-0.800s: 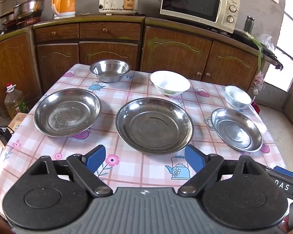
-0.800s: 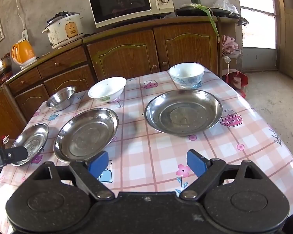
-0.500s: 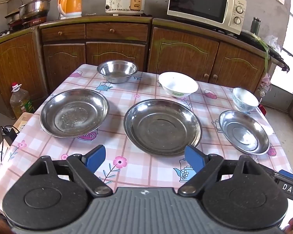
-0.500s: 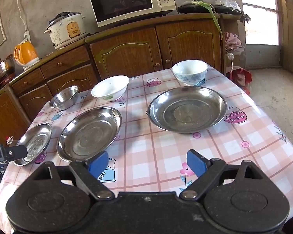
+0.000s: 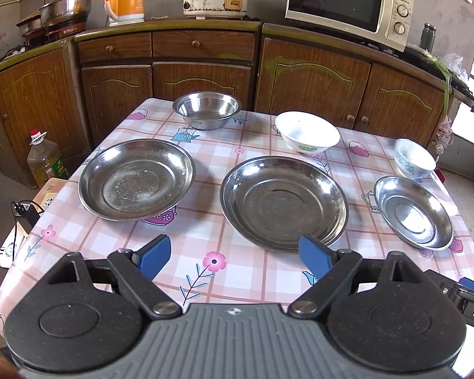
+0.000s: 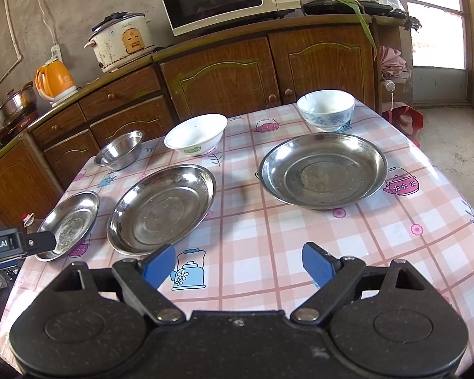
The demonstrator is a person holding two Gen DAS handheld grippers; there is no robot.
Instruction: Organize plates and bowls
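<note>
Right, nothing is stacked yet, so I judge the step in hand to be the first pick. Three steel plates lie apart along the near half of the table (image 5: 205,170) and three bowls sit behind them. From my left camera, the left plate (image 5: 136,183), the big plate (image 5: 284,202) and the small plate (image 5: 414,218) run left to right, with the steel bowl (image 5: 207,109), the white bowl (image 5: 306,132) and the patterned bowl (image 5: 414,158) beyond. To do this well, I would nest by size: take the small plate first by its raised rim, one pad under the lip and one over, lift it level, and set it down centred inside a larger plate so it does not clatter or slide on the slick cloth. The bowls I would leave for after. My left gripper (image 5: 233,257) hangs over the near edge, jaws wide, gripping nothing and touching nothing; its right pad only overlaps the big plate's near rim in view. My right gripper (image 6: 238,263) is likewise spread fully and empty, above bare cloth.
</note>
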